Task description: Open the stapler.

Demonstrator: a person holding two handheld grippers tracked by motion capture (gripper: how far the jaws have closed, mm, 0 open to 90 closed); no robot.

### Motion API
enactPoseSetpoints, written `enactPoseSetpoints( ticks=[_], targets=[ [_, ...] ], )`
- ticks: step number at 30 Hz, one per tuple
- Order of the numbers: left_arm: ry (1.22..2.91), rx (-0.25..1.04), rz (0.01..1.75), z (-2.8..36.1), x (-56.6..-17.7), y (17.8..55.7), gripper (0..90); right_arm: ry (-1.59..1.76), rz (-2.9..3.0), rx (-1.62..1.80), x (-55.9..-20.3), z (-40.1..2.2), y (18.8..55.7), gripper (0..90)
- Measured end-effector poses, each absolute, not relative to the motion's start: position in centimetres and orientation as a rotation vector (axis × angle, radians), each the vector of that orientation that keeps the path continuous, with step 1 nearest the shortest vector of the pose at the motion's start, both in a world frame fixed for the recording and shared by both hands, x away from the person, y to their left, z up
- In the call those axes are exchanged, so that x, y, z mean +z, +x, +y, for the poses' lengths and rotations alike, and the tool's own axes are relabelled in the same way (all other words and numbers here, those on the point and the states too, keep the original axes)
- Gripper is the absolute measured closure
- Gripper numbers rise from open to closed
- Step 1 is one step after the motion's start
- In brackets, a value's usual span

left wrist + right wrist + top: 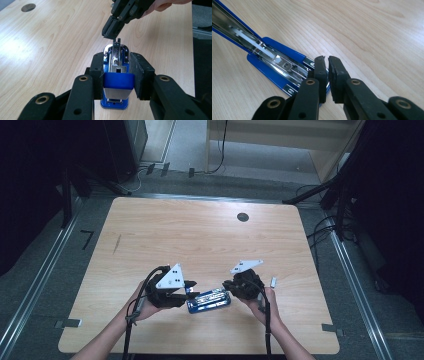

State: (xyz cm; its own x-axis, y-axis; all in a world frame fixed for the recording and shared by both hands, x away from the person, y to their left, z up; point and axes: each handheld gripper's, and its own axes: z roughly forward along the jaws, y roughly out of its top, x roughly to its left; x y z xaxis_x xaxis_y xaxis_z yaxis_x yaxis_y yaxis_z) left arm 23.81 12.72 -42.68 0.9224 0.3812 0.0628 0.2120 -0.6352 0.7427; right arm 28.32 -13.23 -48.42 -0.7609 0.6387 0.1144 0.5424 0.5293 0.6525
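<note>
At table's near edge: blue stapler (pixel 209 300) clamped in left gripper (pixel 117 72), lid open; right gripper (pixel 327 65) nearly shut, empty, at its tip; refilling pending.

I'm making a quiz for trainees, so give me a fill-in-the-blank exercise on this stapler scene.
1. The left tool is shut on the ____, gripping it by both sides.
2. The stapler has a base coloured ____.
3. The right tool has its jaws almost ____, with nothing between them.
4. The table has a round ____ near its far edge.

Missing words: stapler; blue; closed; hole
</note>
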Motion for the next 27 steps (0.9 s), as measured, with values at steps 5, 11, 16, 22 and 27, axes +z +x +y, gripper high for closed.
enactPoseSetpoints(
  ticks=[5,11,16,22,27],
  targets=[
    [2.282,0.273,0.421,12.8,-42.6,23.8,66.5,1.029,2.635,1.054,-48.3,-13.5,28.4,84.1],
    [2.279,0.266,0.430,13.0,-42.6,23.8,66.4,1.011,2.661,1.069,-48.1,-13.4,28.2,82.6],
    [2.282,0.265,0.433,13.0,-42.7,23.7,66.5,0.991,2.695,1.022,-48.4,-13.1,28.2,83.2],
    [2.294,0.244,0.455,13.6,-42.8,23.7,66.5,0.981,2.710,0.987,-48.7,-13.2,28.4,85.4],
    [2.303,0.233,0.474,14.1,-42.9,23.6,66.5,0.995,2.711,0.978,-48.8,-13.2,28.4,85.9]
  ],
)
